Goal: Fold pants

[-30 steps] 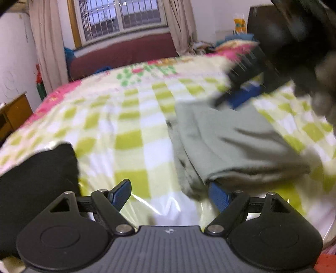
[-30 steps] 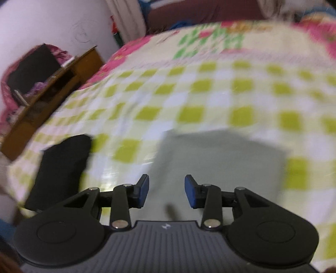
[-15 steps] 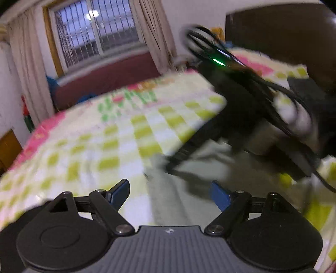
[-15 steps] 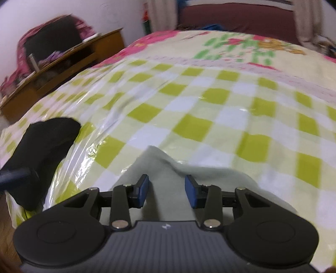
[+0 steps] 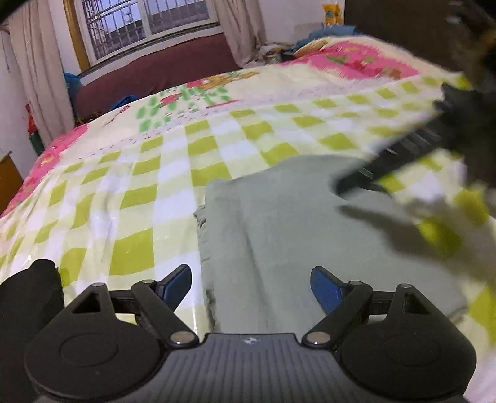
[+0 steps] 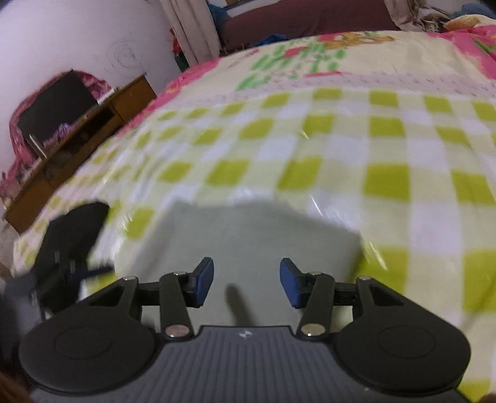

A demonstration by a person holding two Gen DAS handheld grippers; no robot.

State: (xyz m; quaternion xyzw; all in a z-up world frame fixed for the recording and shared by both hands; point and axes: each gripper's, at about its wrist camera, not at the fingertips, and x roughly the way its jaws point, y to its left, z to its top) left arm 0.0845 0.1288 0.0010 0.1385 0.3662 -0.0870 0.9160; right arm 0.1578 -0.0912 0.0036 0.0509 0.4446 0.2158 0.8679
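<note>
**Both claws spread above grey pants folded on the bed**

Left claw hangs with its blue pads wide apart and nothing between them, low over the near end of the grey pants. The right claw is likewise spread and empty, its pads apart above the same cloth.

The pants lie folded into a rough rectangle on the bed, which is covered by a green-and-white checked sheet under a glossy plastic film.

The left wrist view shows stacked cloth edges along the pants' left side. It also catches the right claw's black body, blurred, reaching in from the right above the far part of the pants and casting a shadow on them. A barred window with curtains stands at the back, and a dark red couch below it.

The right wrist view shows instead a wooden cabinet by the left wall. Its far edge of the pants is smeared by blur.

A black garment lies on the bed's near left corner, well apart from the pants; in the left wrist view it appears only as a dark mass at the left edge.
</note>
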